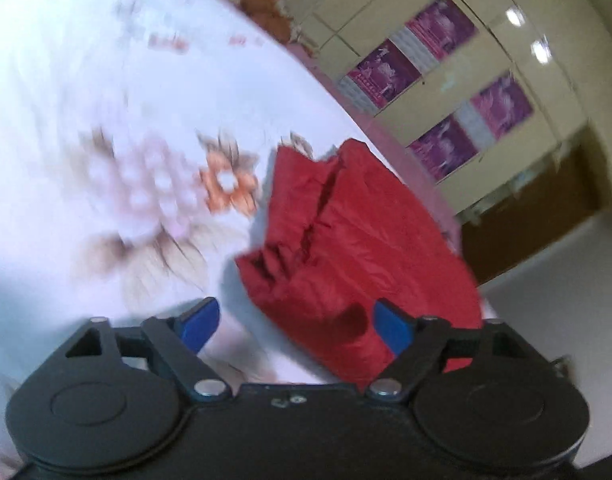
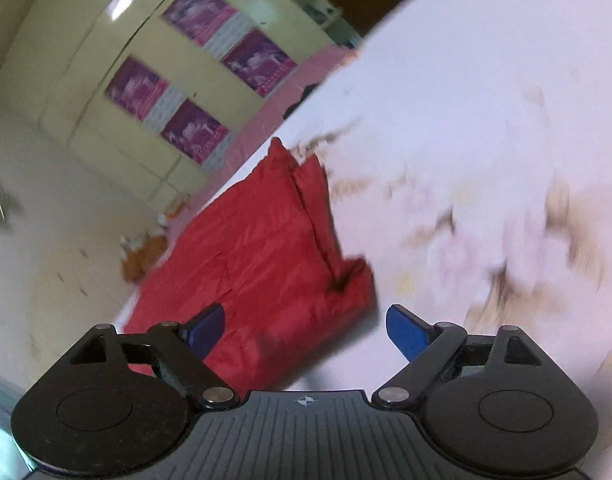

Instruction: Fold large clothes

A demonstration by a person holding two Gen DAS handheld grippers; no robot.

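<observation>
Right now both my left gripper [image 1: 296,326] and my right gripper [image 2: 306,330] hang with their blue fingers [image 1: 198,324] spread wide, holding nothing. Between the two views the red garment [image 1: 346,240] lies bunched and partly folded on the flowered bed sheet [image 1: 126,120], near the bed's edge, with the wardrobe [image 2: 106,80] behind.

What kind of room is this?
Probably a bedroom: a red garment lies on what looks like a bed with a white floral sheet, beside a tall cream wardrobe with purple panels.
</observation>
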